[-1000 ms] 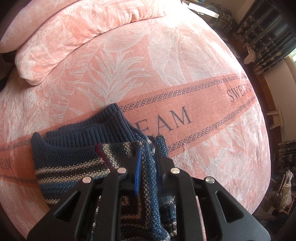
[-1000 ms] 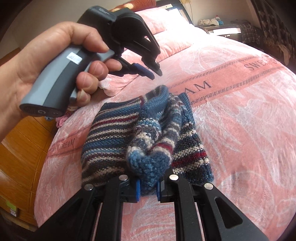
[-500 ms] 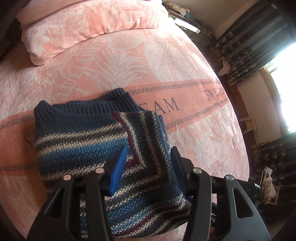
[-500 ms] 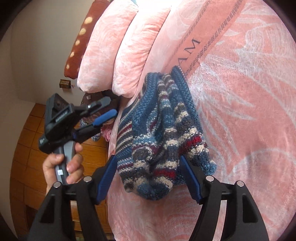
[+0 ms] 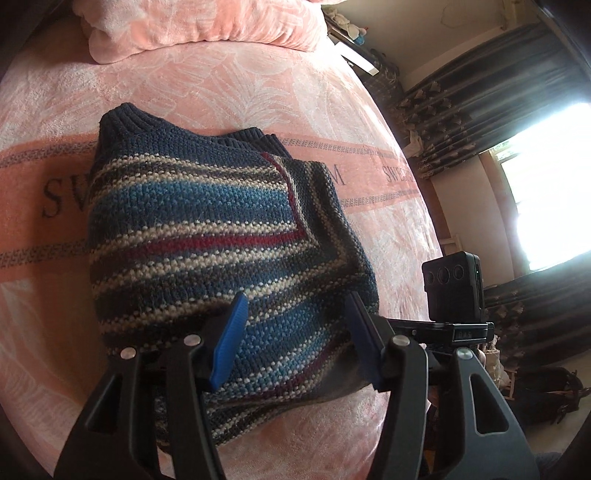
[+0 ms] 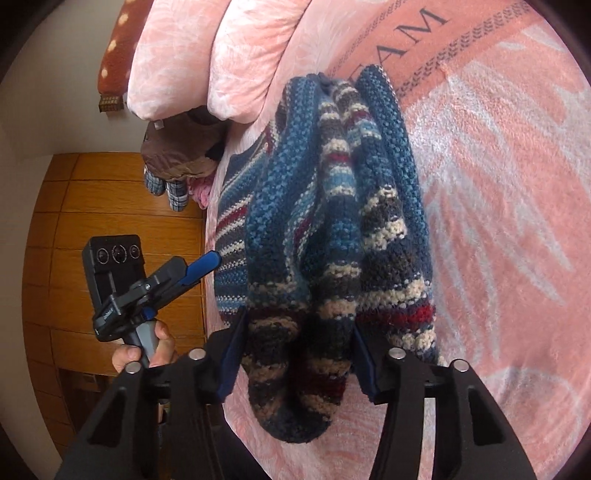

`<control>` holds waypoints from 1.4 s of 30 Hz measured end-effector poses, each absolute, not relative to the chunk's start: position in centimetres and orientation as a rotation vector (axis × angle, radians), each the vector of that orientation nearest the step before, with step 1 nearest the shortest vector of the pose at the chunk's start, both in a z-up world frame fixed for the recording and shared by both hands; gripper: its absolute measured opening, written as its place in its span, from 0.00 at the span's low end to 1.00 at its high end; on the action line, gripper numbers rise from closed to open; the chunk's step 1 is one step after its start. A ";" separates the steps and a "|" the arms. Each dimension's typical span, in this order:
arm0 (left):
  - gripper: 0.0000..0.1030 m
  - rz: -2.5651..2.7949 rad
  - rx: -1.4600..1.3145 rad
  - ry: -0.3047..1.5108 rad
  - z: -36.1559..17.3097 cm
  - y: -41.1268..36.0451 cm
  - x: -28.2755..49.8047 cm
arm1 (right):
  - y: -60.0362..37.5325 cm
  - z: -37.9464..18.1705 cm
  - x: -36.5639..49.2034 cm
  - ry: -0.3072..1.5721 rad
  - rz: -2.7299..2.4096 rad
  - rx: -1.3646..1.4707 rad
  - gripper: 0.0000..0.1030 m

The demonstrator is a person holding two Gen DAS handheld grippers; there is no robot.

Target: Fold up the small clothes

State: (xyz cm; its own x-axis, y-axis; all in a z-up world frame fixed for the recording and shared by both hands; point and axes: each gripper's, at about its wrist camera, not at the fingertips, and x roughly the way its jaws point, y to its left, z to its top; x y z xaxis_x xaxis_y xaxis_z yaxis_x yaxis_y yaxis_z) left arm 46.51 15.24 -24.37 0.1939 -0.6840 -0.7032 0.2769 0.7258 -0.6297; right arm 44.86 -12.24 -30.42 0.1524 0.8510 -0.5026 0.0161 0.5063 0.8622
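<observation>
On the pink bedspread [image 5: 369, 110], near the bed's edge: striped knit sweater [image 5: 207, 229], sitting across the printed "SWEET DREAM" band.

Left tongs [image 5: 295, 332]: spread wide, blue pads either side of the sweater's near edge, nothing clamped. Right tongs [image 6: 299, 354]: also spread wide, straddling the bunched end of the sweater [image 6: 332, 221]; can't tell whether the pads touch the knit, but they aren't closed on it. Left unit also shows in the right wrist view [image 6: 162, 284], held by a hand [image 6: 147, 350] off the bed's edge, apart from the fabric.

Progress, my read:
- Done: garment is down to a compact bundle. One side is turned in; left view shows a diagonal seam where the stripes change direction. Ribbed navy edge sits at the far end, toward the pillows [image 5: 203, 22].
- Not clean: right view shows the near end as thick rolled ridges, layers lumpy, not flat. Bundle bulges rather than lying square.
- Left: flatten or square up that end, possibly one more fold. Whether more clothes are waiting, can't tell. There's some fabric by the pillows [image 6: 177, 158], but can't say it belongs to the task.

Call it late stage on this piece, both tongs free, fold loosely finished.
</observation>
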 end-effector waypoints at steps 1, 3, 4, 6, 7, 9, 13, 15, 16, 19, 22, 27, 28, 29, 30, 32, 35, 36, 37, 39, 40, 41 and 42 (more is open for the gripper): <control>0.53 -0.708 -0.408 1.197 -24.3 15.2 46.6 | -12.0 -30.3 45.3 1.295 0.708 0.837 0.32; 0.53 -0.716 -0.413 1.189 -24.2 15.1 46.5 | -12.1 -28.7 45.5 1.263 0.654 0.742 0.23; 0.53 -0.727 -0.418 1.182 -24.0 15.0 46.3 | -12.7 -27.4 45.4 1.210 0.635 0.706 0.23; 0.53 -0.747 -0.418 1.174 -23.9 14.7 46.1 | -14.3 -25.9 44.9 1.137 0.592 0.679 0.22; 0.53 -0.754 -0.418 1.180 -24.1 14.6 46.0 | -14.9 -26.2 44.8 1.140 0.575 0.685 0.22; 0.53 -0.751 -0.416 1.202 -25.1 14.3 46.0 | -14.7 -28.4 44.7 1.218 0.588 0.685 0.23; 0.53 -0.754 -0.436 1.203 -26.0 14.3 46.0 | -14.4 -28.5 44.2 1.185 0.640 0.695 0.38; 0.52 -0.788 -0.438 1.190 -25.6 14.3 45.6 | -15.6 -27.4 44.9 1.141 0.602 0.714 0.51; 0.52 -0.812 -0.441 1.177 -25.3 14.3 45.3 | -16.2 -26.5 45.4 1.108 0.562 0.683 0.51; 0.52 -0.885 -0.463 1.160 -24.9 13.6 44.1 | -16.2 -24.8 47.5 1.082 0.589 0.681 0.50; 0.52 -0.940 -0.451 1.175 -25.4 12.4 42.7 | -13.8 -25.6 50.2 1.172 0.607 0.633 0.50; 0.54 -0.930 -0.368 1.242 -27.8 10.1 41.6 | -11.9 -24.5 51.0 1.117 0.546 0.492 0.13; 0.54 -0.909 -0.354 1.266 -28.7 9.8 41.7 | -12.4 -24.0 50.4 1.075 0.538 0.509 0.12; 0.54 -0.900 -0.366 1.292 -29.6 9.7 41.9 | -12.7 -24.4 50.1 1.069 0.529 0.529 0.12; 0.54 -0.896 -0.375 1.326 -30.6 9.5 42.1 | -12.6 -25.6 50.1 1.113 0.519 0.526 0.13; 0.50 -0.887 -0.362 1.368 -31.4 9.3 42.1 | -12.1 -28.0 50.1 1.206 0.520 0.488 0.17; 0.51 -0.955 -0.392 1.331 -29.4 9.7 42.1 | -13.3 -26.5 50.2 1.141 0.528 0.526 0.24; 0.51 -0.957 -0.393 1.290 -28.4 10.2 42.3 | -13.9 -25.8 50.8 1.113 0.514 0.554 0.27; 0.52 -0.954 -0.410 1.250 -27.4 10.8 42.7 | -14.3 -25.3 51.7 1.098 0.501 0.581 0.32; 0.55 -0.942 -0.473 1.196 -26.3 12.0 43.7 | -14.1 -25.1 53.7 1.115 0.490 0.605 0.41; 0.55 -0.938 -0.499 1.186 -26.1 12.3 44.4 | -13.6 -25.4 54.9 1.142 0.479 0.599 0.44; 0.56 -0.936 -0.506 1.184 -26.0 12.4 44.8 | -13.2 -26.0 55.8 1.173 0.463 0.590 0.49; 0.57 -0.923 -0.494 1.184 -26.0 12.2 45.2 | -12.6 -26.8 56.7 1.212 0.464 0.593 0.50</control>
State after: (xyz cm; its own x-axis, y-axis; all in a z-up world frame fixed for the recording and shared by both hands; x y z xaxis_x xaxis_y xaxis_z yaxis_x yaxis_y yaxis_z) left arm 45.22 12.19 -26.01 0.0890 -0.8206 -0.5645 0.3474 0.5567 -0.7546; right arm 56.69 -12.62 -26.76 0.2912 0.6243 -0.7249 -0.0191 0.7614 0.6480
